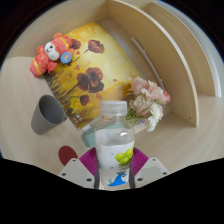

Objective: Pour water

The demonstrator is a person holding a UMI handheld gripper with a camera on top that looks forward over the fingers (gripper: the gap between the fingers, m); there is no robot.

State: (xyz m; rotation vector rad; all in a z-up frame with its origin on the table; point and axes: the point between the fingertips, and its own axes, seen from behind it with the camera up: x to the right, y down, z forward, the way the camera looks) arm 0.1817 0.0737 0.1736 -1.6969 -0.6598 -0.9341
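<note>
A clear plastic water bottle (113,145) with a white cap and a green-and-blue label stands upright between my fingers. My gripper (113,165) is shut on the bottle, both magenta pads (89,161) pressing its sides. A grey cup (45,113) stands on the table to the left, beyond the fingers, a little apart from the bottle.
A yellow cloth with brown flowers (95,70) lies on the light table behind the bottle. An orange and pink plush toy (52,55) sits at the far left. Dried flowers (148,100) lie to the right. A wooden rack (165,50) stands at the back right. A small red object (67,155) lies near the left finger.
</note>
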